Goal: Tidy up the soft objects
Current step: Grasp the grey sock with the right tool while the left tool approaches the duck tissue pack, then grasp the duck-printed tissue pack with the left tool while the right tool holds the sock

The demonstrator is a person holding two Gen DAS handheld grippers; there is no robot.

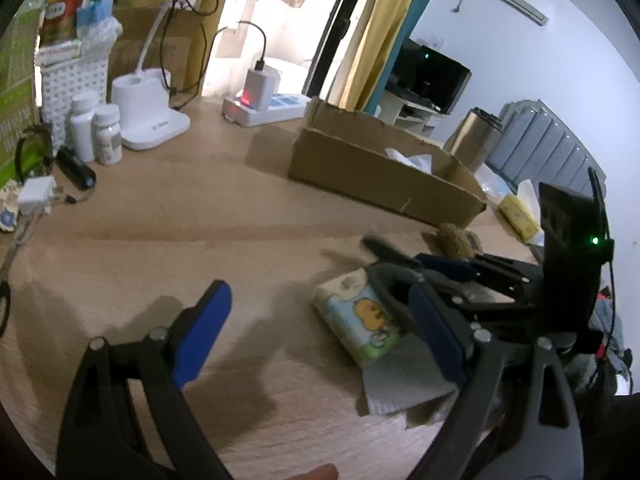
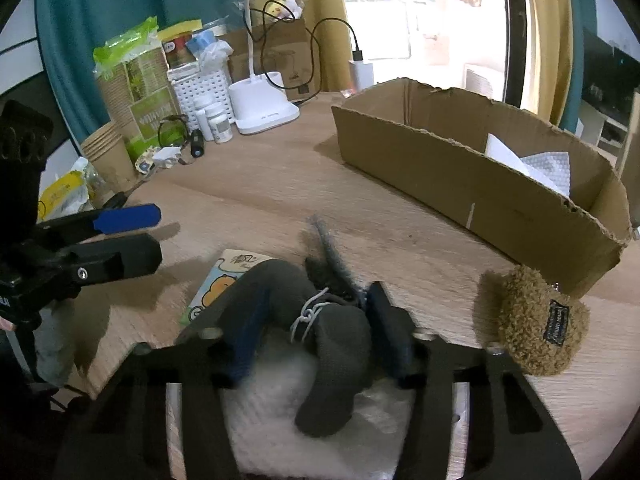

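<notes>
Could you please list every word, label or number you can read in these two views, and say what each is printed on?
Nothing reads with certainty.
Tissue pack: Chinese characters above a cartoon duck, too blurred to read.
Green paper-cup wrapper: large print, blurred.
Brown plush toy: dark sewn label, too small.
White pill bottles: labels too small.
Red can: label blurred.

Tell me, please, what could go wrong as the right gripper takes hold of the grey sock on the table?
1. The right gripper pinches the grey sock at a bunched fold, so it might slip free on lifting.
2. The sock lies over the tissue pack and a white cloth; either could drag along.
3. The plush bear sits close beside the right finger and may get nudged.
</notes>
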